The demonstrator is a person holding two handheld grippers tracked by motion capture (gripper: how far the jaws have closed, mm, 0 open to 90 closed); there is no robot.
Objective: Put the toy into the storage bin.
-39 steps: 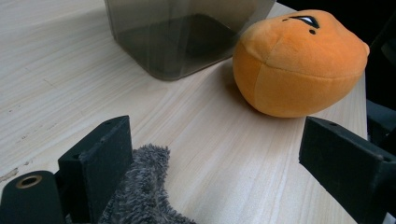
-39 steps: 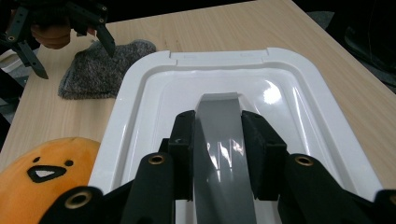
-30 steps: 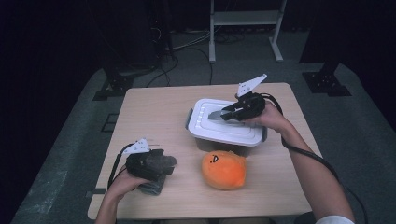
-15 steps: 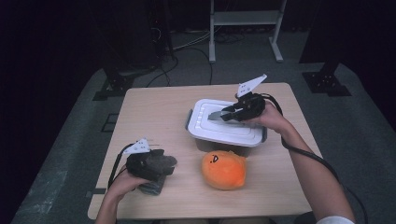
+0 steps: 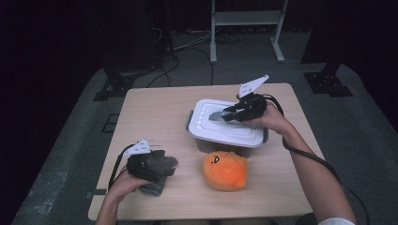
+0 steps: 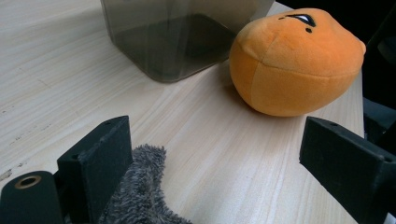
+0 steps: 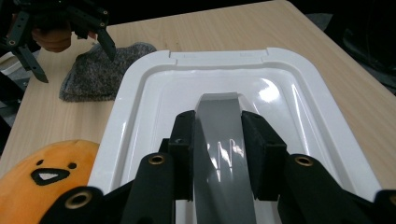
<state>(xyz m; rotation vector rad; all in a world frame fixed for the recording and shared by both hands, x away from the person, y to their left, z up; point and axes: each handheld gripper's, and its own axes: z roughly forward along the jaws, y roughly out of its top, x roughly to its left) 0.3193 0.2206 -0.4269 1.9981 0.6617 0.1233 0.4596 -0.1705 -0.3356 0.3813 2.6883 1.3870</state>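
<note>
A white lid [image 5: 234, 133] with a grey handle [image 5: 216, 115] sits on a smoky clear box [image 6: 182, 37] at the table's middle right. My right gripper [image 5: 224, 115] is shut on that handle [image 7: 217, 105], its pads [image 7: 187, 140] pressing both sides. An orange plush [image 5: 224, 169] with a drawn face lies in front of the box. At the front left my left gripper [image 5: 166, 164] stands open just above the table. A grey fuzzy cloth [image 6: 140, 196] lies by its left jaw, with the orange plush [image 6: 294, 60] ahead.
The wooden table [image 5: 155, 112] has bare room at its back left. The grey fuzzy cloth [image 7: 98, 70] lies left of the lid [image 7: 140, 107]. Cables and a white rack's legs [image 5: 244, 28] are on the dark floor behind the table.
</note>
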